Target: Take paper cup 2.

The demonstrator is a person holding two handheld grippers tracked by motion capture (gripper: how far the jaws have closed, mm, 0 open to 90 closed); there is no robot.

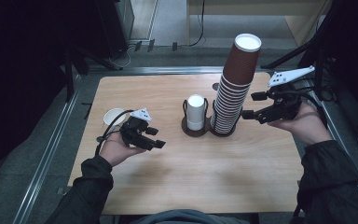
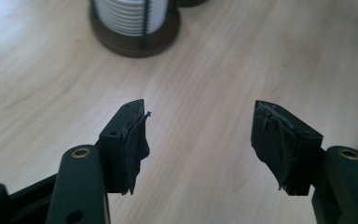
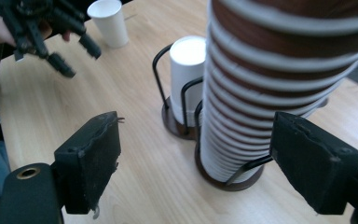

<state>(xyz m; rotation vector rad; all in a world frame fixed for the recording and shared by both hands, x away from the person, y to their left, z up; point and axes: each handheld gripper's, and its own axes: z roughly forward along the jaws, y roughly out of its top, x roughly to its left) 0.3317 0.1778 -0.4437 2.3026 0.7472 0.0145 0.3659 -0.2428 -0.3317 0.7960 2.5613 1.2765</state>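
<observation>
Entering over the near edge of the tabletop (image 1: pixel 191 182), two dark-sleeved forearms are seen, each hand carrying a gripper. The left gripper (image 1: pixel 156 138) is held above the left half of the tabletop, nearer the near edge than the right one, and its jaws are pointed toward the middle. In the left gripper view its pads (image 2: pixel 135 149) are set a moderate way apart, and only bare wood is seen between them; nothing is held.

The right gripper (image 1: pixel 249 105) is held higher, near the right edge, and is aimed leftward at the brown cup stack (image 1: pixel 235 88). Its jaws are spread wide and nothing is gripped. In the right gripper view the lower rims of the stack (image 3: pixel 242 135) are framed between the two pads, yet in the high view the fingertips are seen just beside the stack, and contact cannot be confirmed.

A dark wire holder (image 1: pixel 198 131) is placed at the middle of the tabletop. The brown cup stack is stood in its right ring, tall and leaning slightly rightward. A short white cup stack (image 1: pixel 196 112) is stood in its left ring, just beside the brown one. A single white cup (image 1: pixel 113 116) is stood upright near the left edge, just behind the left hand.
</observation>
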